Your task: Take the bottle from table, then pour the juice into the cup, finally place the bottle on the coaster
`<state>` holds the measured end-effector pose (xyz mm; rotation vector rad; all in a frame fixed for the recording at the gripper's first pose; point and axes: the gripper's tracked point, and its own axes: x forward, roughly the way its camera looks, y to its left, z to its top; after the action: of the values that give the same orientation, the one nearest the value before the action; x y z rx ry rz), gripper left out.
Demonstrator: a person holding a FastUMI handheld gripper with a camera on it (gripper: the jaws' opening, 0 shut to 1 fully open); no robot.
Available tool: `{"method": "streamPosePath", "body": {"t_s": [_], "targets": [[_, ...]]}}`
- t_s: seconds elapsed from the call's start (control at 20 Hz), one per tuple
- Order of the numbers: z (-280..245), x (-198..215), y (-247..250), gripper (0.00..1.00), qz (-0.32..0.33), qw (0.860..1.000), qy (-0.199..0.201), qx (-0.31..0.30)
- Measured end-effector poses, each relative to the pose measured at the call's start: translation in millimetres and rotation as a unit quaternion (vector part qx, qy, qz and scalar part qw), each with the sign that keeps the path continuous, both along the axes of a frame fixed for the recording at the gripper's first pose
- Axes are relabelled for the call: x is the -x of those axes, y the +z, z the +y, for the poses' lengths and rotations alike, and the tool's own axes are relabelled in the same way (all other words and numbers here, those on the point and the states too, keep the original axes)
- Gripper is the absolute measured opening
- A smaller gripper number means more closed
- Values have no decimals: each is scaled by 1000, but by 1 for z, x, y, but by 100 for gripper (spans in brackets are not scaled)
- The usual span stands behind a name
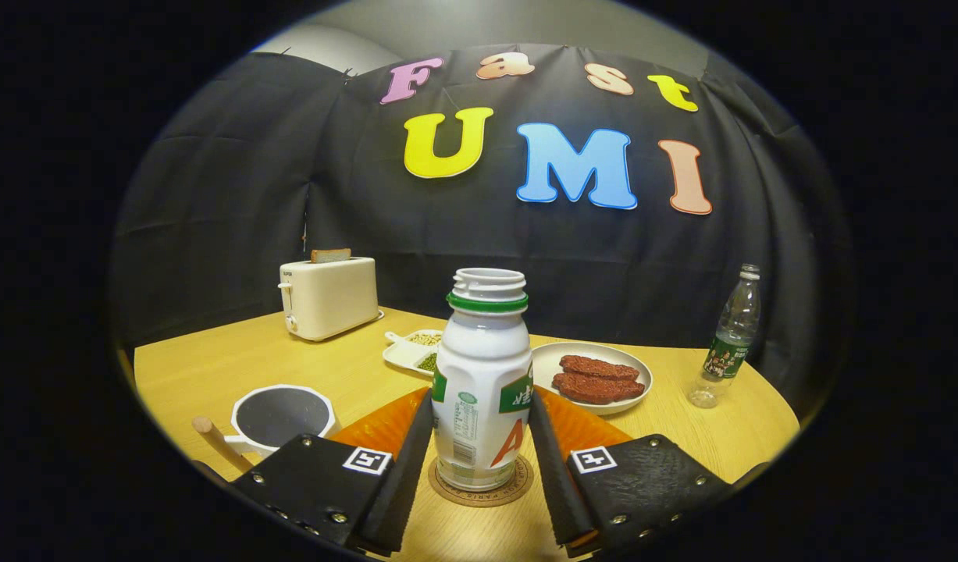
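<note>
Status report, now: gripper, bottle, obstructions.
Gripper fingers flank the bottle, contact unclear. Bottle upright on the coaster, cap off. Cup beside the left finger; nothing between.

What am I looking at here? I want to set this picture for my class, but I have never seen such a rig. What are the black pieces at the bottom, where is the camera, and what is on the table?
A person holds a two-finger gripper in one hand; the camera rides on it and looks forward along the fingers. The black pieces are those fingers, one on each side of a white bottle with no cap. The bottle stands on a round coaster. The fingers lie close along its sides; whether they press on it is unclear. On the wooden table there are also a white cup with a wooden handle, a toaster, a divided dish of beans, a plate of reddish patties and a clear water bottle.
</note>
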<state>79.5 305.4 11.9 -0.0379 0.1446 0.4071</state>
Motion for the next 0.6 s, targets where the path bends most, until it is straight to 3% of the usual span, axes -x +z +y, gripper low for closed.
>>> {"method": "streamPosePath", "body": {"t_s": [0.3, 0.35, 0.5, 0.6], "targets": [[-1, 2, 1, 72, -5, 1000, -8, 6], [-3, 1, 1, 75, -7, 1000, -12, 5], [-4, 3, 7, 100, -17, 1000, -16, -4], [-6, 6, 15, 100, -26, 1000, -15, -8]]}}
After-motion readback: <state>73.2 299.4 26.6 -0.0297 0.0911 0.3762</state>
